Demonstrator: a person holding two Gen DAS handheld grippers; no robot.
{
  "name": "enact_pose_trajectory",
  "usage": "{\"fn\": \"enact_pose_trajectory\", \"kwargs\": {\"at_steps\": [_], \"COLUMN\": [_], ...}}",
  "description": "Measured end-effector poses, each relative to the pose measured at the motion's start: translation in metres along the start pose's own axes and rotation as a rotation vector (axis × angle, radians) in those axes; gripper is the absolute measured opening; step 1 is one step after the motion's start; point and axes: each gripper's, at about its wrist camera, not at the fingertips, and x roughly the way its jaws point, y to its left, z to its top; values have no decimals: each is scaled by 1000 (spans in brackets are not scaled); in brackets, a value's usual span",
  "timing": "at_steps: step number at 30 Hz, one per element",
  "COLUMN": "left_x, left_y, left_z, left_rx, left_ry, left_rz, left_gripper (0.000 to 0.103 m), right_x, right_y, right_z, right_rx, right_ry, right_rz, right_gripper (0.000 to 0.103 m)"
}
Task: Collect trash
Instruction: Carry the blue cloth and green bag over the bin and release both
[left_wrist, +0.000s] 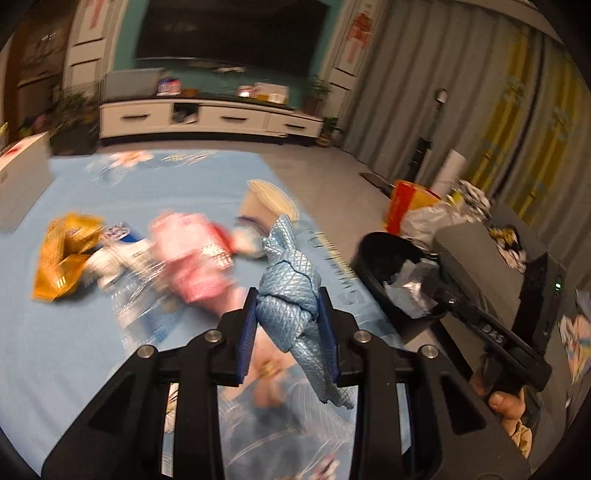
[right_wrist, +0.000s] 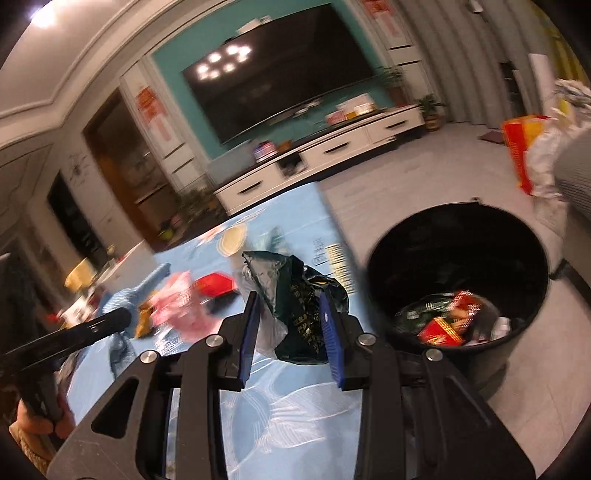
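My left gripper (left_wrist: 290, 301) is shut on a crumpled light-blue quilted wrapper (left_wrist: 291, 280) and holds it above the blue tablecloth (left_wrist: 92, 332). My right gripper (right_wrist: 290, 312) is shut on a dark green plastic bag (right_wrist: 295, 299), held above the table edge just left of the black trash bin (right_wrist: 458, 280). The bin holds red and green packets and also shows in the left wrist view (left_wrist: 391, 280). On the table lie a gold wrapper (left_wrist: 61, 258), a pink packet (left_wrist: 195, 251), a clear bottle (left_wrist: 125, 266) and a paper cup (left_wrist: 266, 201).
A white box (left_wrist: 22, 181) stands at the table's left edge. A grey seat (left_wrist: 480, 269) with bags and a red-yellow bag (left_wrist: 402, 206) are right of the bin. A white TV cabinet (left_wrist: 207, 118) stands at the far wall across grey floor.
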Motion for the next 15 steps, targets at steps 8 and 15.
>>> {"fn": "enact_pose_trajectory", "kwargs": {"at_steps": [8,15], "left_x": [68,127], "left_y": [-62,-96], "left_z": [32,47], "left_rx": [90,93], "left_ry": [33,92], "left_rz": [-145,-221], "left_gripper": [32,32], "right_x": [-4,-4], "right_y": [-45,-70], "right_z": [15,23], "right_rx": [104,166], "right_ry": [-98,-136], "right_rz": [-103,-154], "right_gripper": [34,34]}}
